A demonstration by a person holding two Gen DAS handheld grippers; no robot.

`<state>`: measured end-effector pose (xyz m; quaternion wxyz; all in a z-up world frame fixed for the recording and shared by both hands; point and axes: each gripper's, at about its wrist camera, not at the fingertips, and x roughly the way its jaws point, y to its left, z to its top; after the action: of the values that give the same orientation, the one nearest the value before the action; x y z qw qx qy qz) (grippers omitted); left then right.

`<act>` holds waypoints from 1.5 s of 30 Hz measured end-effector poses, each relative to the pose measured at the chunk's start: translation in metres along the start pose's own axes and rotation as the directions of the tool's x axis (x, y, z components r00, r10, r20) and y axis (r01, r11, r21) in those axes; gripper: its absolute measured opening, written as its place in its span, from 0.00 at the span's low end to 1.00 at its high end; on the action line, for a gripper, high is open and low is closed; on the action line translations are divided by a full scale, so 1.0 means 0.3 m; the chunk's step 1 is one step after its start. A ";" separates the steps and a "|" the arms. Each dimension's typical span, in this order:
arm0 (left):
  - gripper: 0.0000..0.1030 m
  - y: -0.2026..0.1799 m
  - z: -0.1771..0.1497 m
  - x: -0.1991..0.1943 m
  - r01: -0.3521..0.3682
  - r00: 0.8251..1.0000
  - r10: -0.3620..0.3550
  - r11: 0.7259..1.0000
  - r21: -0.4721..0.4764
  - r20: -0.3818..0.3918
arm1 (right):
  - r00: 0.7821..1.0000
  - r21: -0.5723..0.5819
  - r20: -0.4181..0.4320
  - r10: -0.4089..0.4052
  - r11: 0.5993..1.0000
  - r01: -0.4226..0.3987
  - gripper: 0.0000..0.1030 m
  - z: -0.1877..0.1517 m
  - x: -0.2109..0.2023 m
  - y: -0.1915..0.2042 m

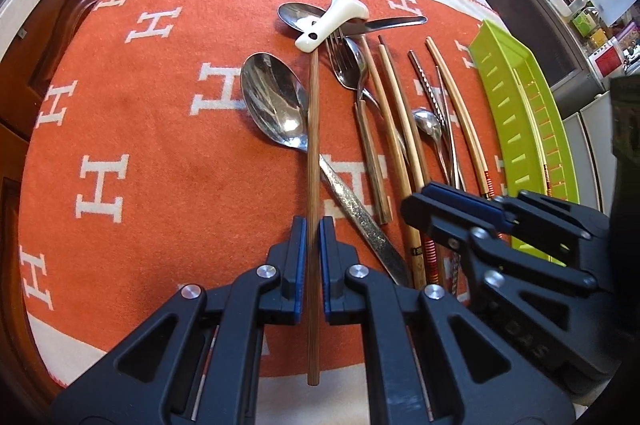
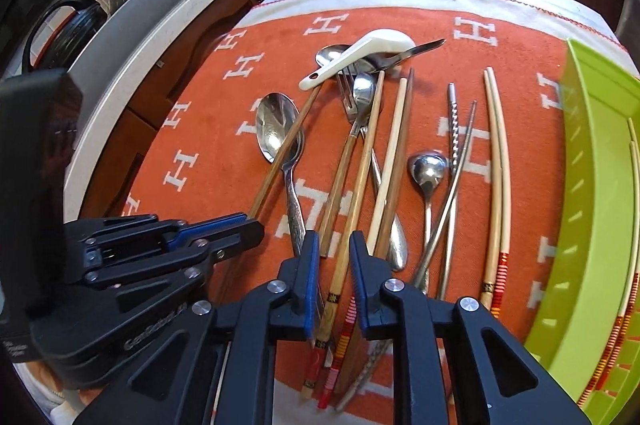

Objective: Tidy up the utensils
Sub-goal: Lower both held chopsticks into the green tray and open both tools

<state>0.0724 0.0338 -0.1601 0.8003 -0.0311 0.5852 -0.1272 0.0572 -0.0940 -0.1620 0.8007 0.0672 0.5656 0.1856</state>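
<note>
On the left, we see the left tool (image 1: 312,231) closed on a dark wooden chopstick (image 1: 313,161), its blue pads pressed against the stick near its lower part. That chopstick runs away from the tool toward a white ceramic spoon (image 1: 330,21), which lies across a steel spoon (image 1: 294,15) and a knife (image 1: 390,23) at the far end of the orange cloth (image 1: 152,129) covering the table. Just left of the stick lies a large steel spoon (image 1: 274,101), its handle passing under the stick.

Moving right, a fork (image 2: 347,97), another spoon (image 2: 364,91), and several wooden and metal chopsticks lie roughly parallel, some overlapping. We see the right tool (image 2: 334,257) low over this cluster, jaws narrow, with a light bamboo chopstick (image 2: 362,165) between them; from the wrist view we cannot tell for certain whether the pads press it. A small round spoon (image 2: 427,167) and a pale pair of chopsticks (image 2: 498,161) lie further right.

At the far right sits a green slotted tray (image 2: 588,209), with pale chopsticks already inside.
</note>
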 end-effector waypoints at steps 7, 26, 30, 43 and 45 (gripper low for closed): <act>0.04 0.005 -0.007 -0.009 0.031 1.000 -0.031 0.999 0.023 -0.003 | 0.999 0.009 -0.021 -0.035 0.999 0.035 0.15 0.016 0.073 0.002; 0.04 -0.043 -0.046 -0.113 0.051 0.998 -0.053 0.996 0.076 0.026 | 0.995 0.166 0.022 0.093 0.981 -0.096 0.06 0.010 -0.052 -0.080; 0.04 -0.067 -0.076 -0.146 0.058 0.998 -0.061 0.994 0.097 0.029 | 0.993 0.183 0.048 0.109 0.976 -0.116 0.06 -0.009 -0.104 -0.102; 0.04 -0.187 -0.057 -0.285 0.068 0.990 -0.086 0.984 0.164 0.111 | 0.982 0.212 0.158 0.104 0.968 -0.137 0.06 -0.064 -0.300 -0.185; 0.04 -0.244 -0.030 -0.306 0.077 0.986 -0.103 0.978 0.195 0.127 | 0.978 0.244 0.184 0.101 0.959 -0.145 0.06 -0.067 -0.353 -0.240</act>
<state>0.0255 -0.0140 -0.0631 0.8311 0.0100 0.5123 -0.2162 0.0235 -0.2021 -0.0986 0.8174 0.2208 0.5092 0.1543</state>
